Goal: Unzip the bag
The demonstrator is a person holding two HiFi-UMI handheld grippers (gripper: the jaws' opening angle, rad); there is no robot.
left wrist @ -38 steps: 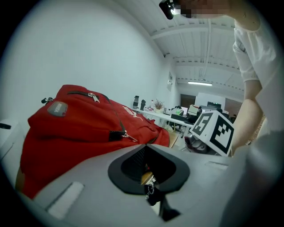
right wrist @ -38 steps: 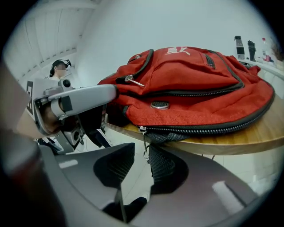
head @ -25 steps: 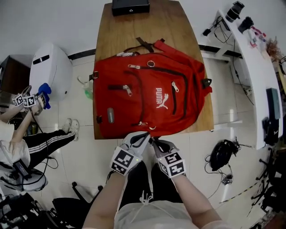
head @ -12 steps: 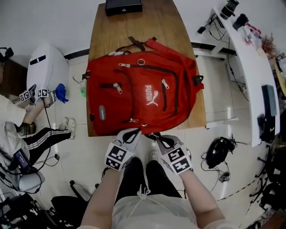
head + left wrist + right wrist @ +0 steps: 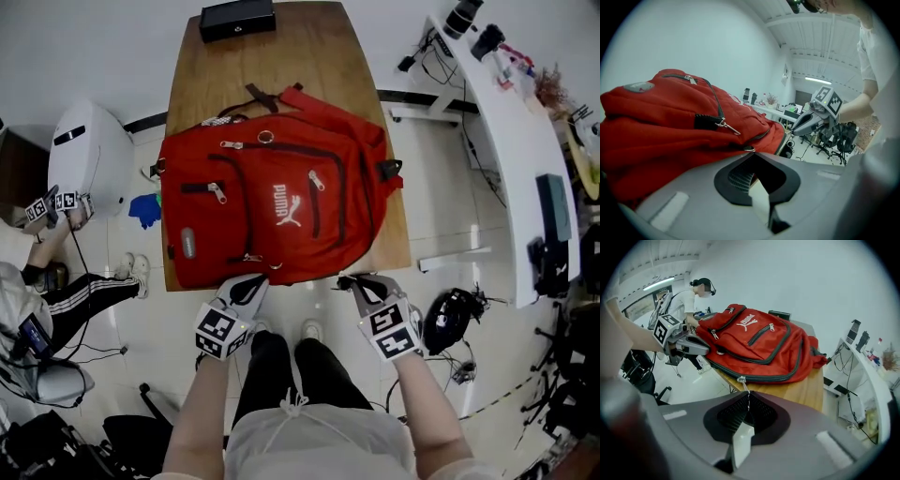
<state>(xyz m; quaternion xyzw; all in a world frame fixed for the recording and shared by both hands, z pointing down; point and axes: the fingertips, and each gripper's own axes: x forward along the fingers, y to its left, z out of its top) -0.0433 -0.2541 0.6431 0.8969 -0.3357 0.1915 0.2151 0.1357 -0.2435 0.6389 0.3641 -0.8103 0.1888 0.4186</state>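
A red backpack point(image 5: 272, 211) lies flat on the wooden table point(image 5: 309, 56), its bottom edge at the near table edge. My right gripper point(image 5: 350, 280) is at that edge's right part, shut on the thin metal zipper pull point(image 5: 742, 382) of the dark main zipper point(image 5: 778, 376); the pull runs straight into the closed jaws point(image 5: 747, 398). At the bottom edge's left part, my left gripper point(image 5: 254, 281) has its jaws closed against the red fabric beside a small metal ring point(image 5: 749, 149). Each gripper shows in the other's view, the left gripper point(image 5: 704, 349) and the right gripper point(image 5: 800, 129).
A black box point(image 5: 236, 19) sits at the table's far end. A white machine point(image 5: 89, 155), a blue glove point(image 5: 145, 208) and another person holding grippers point(image 5: 58, 204) are at the left. A white desk with gear point(image 5: 511, 141) runs along the right; a black object point(image 5: 452, 319) lies on the floor.
My right gripper has slid to the right along the bag's bottom edge with the pull, away from the left gripper. The two grippers, close together before, now stand apart.
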